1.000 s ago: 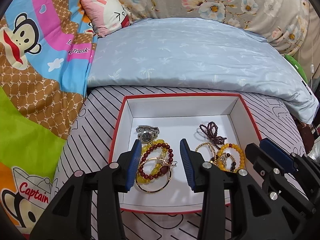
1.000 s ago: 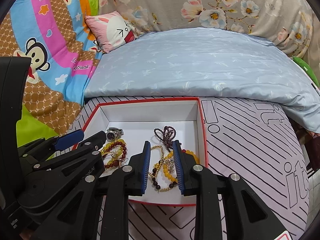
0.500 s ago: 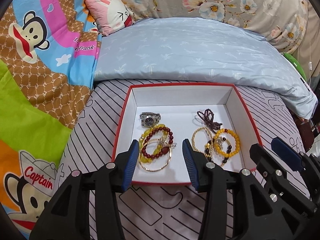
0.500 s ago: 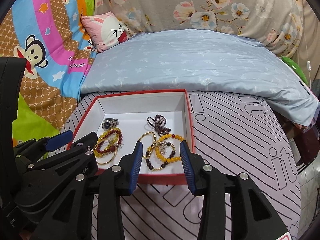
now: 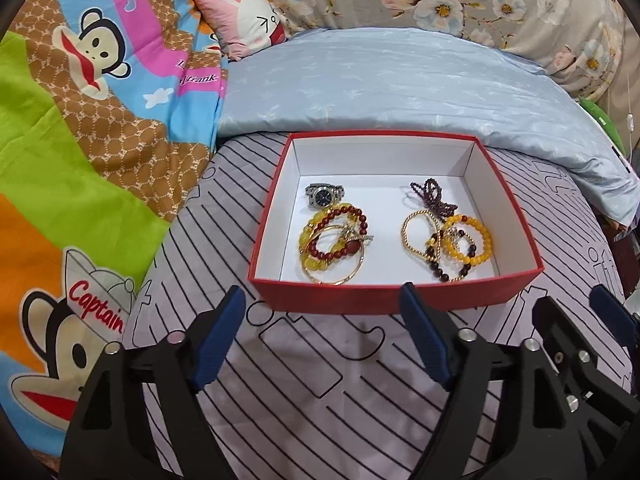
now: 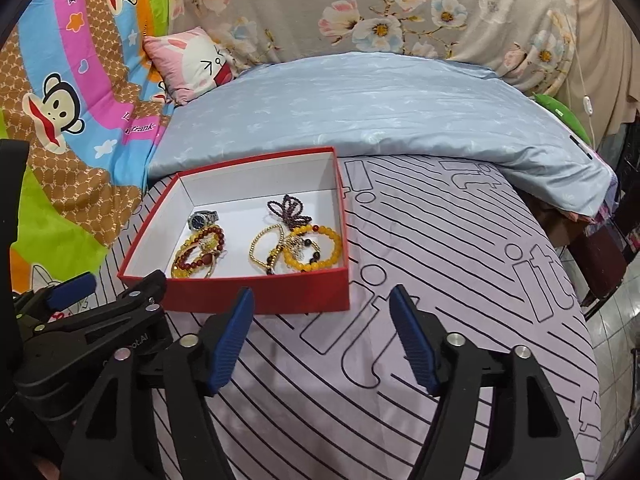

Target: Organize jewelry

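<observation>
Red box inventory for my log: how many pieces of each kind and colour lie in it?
Watch: 1
Plain gold bangle: 1
Yellow bead bracelets: 2
Red bead bracelet: 1
Gold bead bracelet: 1
Purple bead strand: 1
Dark bead bracelet: 1
Total: 8, tangled small charms not counted

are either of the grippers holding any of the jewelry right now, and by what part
Nothing is held. The left gripper and right gripper, jaws just opened, hang empty over the striped sheet short of the red box; the bracelets lie inside it.
</observation>
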Tool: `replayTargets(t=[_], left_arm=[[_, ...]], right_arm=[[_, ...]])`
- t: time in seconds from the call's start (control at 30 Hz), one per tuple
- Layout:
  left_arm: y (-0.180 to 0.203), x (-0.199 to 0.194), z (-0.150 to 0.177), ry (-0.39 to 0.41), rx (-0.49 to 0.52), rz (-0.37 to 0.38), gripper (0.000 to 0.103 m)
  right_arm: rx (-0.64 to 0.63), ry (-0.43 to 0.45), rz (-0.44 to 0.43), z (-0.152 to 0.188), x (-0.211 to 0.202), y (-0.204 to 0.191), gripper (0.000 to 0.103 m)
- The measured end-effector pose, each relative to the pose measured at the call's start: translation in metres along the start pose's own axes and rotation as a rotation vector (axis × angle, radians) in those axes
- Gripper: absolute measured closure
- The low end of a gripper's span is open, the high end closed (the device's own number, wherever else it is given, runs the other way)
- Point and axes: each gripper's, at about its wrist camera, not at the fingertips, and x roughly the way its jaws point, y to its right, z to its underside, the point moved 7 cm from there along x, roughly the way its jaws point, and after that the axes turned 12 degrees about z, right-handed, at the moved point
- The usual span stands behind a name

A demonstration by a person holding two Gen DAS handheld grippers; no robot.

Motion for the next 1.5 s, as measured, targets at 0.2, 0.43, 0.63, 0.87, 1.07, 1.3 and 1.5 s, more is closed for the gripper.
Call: replayTargets(t=[0.2, 0.43, 0.63, 0.87, 1.07, 1.3, 1.5], left_arm=[[-0.001, -0.004, 0.016, -0.001, 0.009, -0.028, 0.013], [-0.002, -0.003, 0.034, -0.022, -0.013, -0.018, 0.011], [-0.002, -0.005, 0.040, -0.021, -0.015, -0.025, 0.011], [-0.005, -0.010, 0.037, -0.010, -0.026, -0.030, 0.011], [-0.006, -0.012, 0.033, -0.001, -0.031, -0.031, 0.011], [-0.007, -0.012, 0.032, 0.000, -0.032, -0.033, 0.011], [-0.007, -0.013, 0.031, 0.004, -0.031, -0.034, 0.011]], right_arm=[[0.000, -0.009, 0.021, 0.014, 0.000, 0.008, 0.023], [-0.012, -0.018, 0.040, 0.028, -0.001, 0.014, 0.018], [-0.011, -0.021, 0.039, 0.033, -0.002, 0.014, 0.018], [-0.016, -0.008, 0.038, 0.030, -0.007, 0.012, 0.018], [-0.018, -0.003, 0.035, 0.026, -0.008, 0.011, 0.018], [-0.017, -0.002, 0.036, 0.026, -0.008, 0.011, 0.018], [-0.015, -0.001, 0.034, 0.023, -0.009, 0.011, 0.018]])
